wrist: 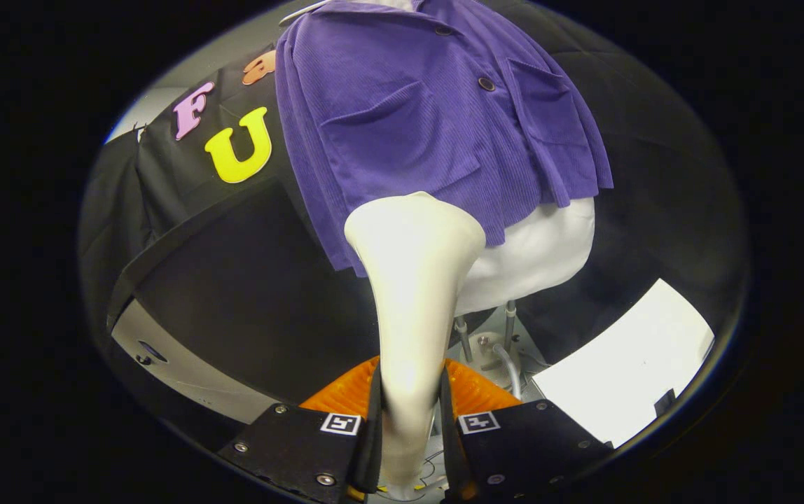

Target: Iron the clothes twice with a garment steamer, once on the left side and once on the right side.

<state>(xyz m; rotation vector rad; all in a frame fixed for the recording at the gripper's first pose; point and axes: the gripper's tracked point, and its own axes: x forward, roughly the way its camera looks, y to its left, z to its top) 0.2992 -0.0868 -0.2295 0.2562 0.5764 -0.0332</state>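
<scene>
Steamer head at the jacket's lower hem, gripper clamped on its handle.

L to R: purple jacket [437, 119] hangs on a white mannequin form [542, 252], front facing out for steaming. Garment steamer [412, 280] w/ long axis running fwd from the gripper [409, 434], head pointing at the hem. Both fingers press the handle.
</scene>
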